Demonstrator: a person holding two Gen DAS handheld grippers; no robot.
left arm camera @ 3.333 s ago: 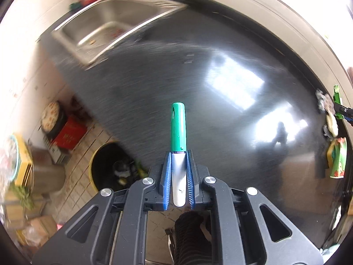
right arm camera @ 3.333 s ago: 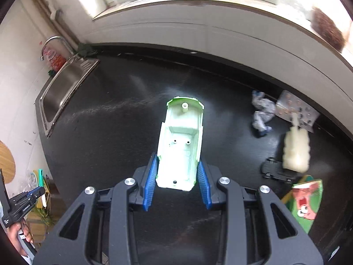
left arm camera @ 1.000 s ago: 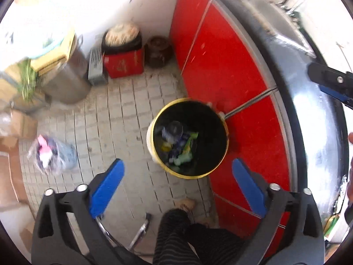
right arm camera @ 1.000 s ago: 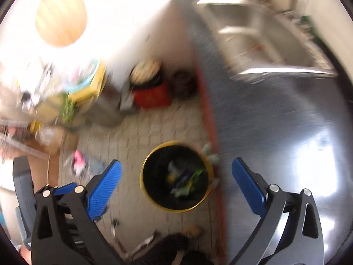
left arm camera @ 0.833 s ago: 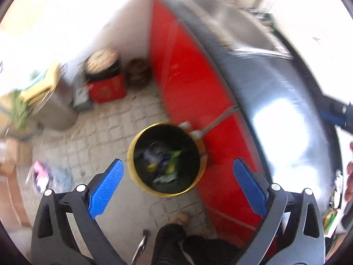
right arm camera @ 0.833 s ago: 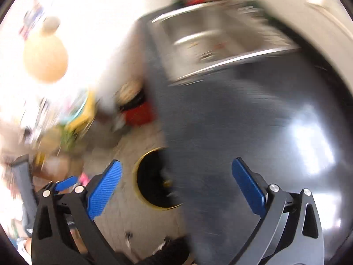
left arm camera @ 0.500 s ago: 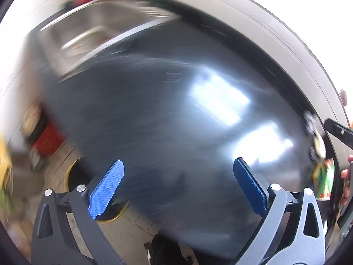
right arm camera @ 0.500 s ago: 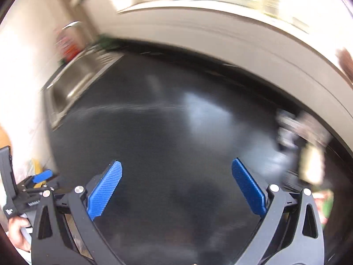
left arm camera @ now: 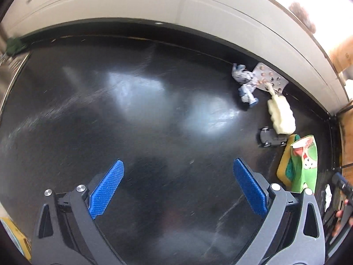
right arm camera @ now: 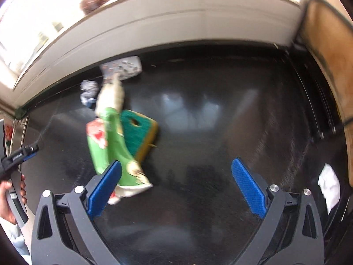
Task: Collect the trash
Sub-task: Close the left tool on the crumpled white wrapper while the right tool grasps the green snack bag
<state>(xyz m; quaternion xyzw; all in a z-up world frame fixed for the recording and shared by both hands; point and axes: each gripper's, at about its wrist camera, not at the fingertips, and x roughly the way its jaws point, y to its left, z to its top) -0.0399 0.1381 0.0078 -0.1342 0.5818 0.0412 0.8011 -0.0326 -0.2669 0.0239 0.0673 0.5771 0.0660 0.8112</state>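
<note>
Trash lies on the black countertop (left arm camera: 136,114). In the left wrist view, at the right, I see a crumpled wrapper (left arm camera: 243,81), a pill blister pack (left arm camera: 268,77), a pale yellow foam piece (left arm camera: 281,116), a small black toy car (left arm camera: 270,140), and a green snack bag (left arm camera: 305,163) on a yellow-green sponge (left arm camera: 283,165). My left gripper (left arm camera: 177,187) is open and empty over bare counter. In the right wrist view, my right gripper (right arm camera: 175,185) is open and empty, its left finger just in front of the green snack bag (right arm camera: 110,145), which lies over the sponge (right arm camera: 139,134).
A white tiled wall (left arm camera: 154,2) runs behind the counter. The sink edge (left arm camera: 8,66) is at far left. A white crumpled tissue (right arm camera: 329,185) lies at the right edge of the right wrist view. A wooden board (right arm camera: 328,53) stands at the counter's right end.
Both grippers held items 3.3 s ago, opened over the yellow-rimmed bin, and have since swung back up over the counter, empty, facing the trash at its right end.
</note>
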